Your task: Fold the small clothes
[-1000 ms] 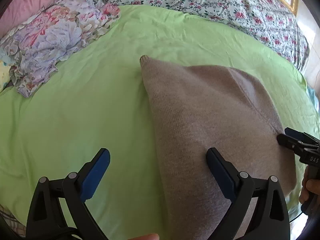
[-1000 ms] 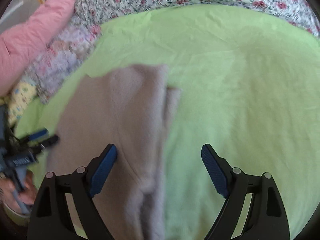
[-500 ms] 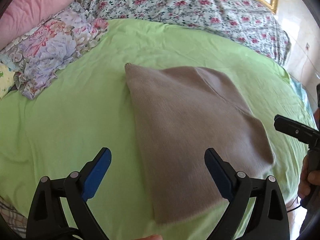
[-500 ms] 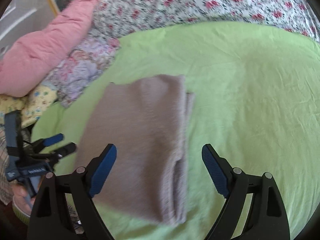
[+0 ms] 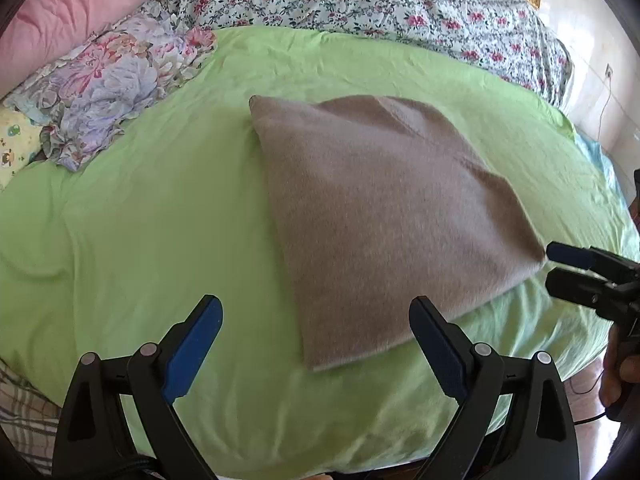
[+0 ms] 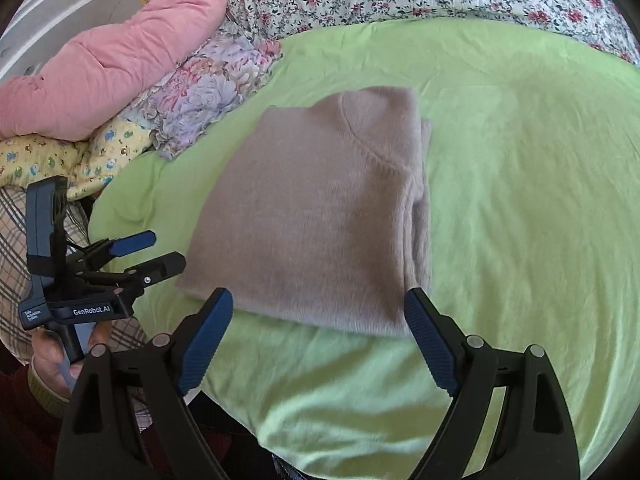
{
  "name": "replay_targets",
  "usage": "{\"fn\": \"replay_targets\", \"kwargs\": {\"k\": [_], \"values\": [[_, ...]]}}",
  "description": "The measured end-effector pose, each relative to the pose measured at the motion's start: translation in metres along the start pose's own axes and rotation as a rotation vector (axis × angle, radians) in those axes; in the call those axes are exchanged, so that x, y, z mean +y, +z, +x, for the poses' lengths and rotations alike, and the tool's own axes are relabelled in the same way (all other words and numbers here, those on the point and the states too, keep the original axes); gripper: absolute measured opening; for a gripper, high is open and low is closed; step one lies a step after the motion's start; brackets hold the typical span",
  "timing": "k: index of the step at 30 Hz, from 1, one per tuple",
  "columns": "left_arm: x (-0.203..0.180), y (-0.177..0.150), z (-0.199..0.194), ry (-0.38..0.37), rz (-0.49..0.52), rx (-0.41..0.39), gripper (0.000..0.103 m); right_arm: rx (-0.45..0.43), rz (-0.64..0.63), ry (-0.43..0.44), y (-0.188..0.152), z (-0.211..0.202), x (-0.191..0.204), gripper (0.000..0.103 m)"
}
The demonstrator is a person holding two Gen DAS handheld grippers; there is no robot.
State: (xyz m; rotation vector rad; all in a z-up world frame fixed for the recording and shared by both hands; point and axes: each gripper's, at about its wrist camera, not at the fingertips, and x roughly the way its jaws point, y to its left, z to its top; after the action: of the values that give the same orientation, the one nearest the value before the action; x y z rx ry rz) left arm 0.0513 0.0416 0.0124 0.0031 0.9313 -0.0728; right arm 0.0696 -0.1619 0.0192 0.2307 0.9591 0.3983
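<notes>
Pillows [image 5: 116, 80] (floral, pink) lie beyond folded sweater [image 5: 380, 208]; left tongs [image 5: 316, 344] and right tongs [image 6: 320, 332] both released, empty.

Folded sweater [image 5: 384, 216] lies mid-sheet [image 5: 152, 240]; pillows [image 5: 116, 84] behind, to its left.

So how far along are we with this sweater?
Looks nearly done: the taupe sweater lies folded into a compact rectangle on the green sheet, collar on top. Nothing is in hand; the left gripper and right gripper both have open, empty jaws, clear of it. Left: perhaps setting it aside; no other loose clothes are in view.
</notes>
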Motion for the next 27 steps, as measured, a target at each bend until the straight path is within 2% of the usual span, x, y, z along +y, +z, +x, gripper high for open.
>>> {"fn": "replay_targets", "kwargs": {"k": [8, 27], "values": [[-0.002, -0.014, -0.003, 0.014, 0.026, 0.006, 0.095, -0.011, 0.013, -0.007, -0.005, -0.003, 0.001, 0.089], [0.004, -0.015, -0.004, 0.006, 0.031, 0.013, 0.095, -0.004, 0.006, 0.0, -0.012, 0.002, 0.013, 0.09]]}}
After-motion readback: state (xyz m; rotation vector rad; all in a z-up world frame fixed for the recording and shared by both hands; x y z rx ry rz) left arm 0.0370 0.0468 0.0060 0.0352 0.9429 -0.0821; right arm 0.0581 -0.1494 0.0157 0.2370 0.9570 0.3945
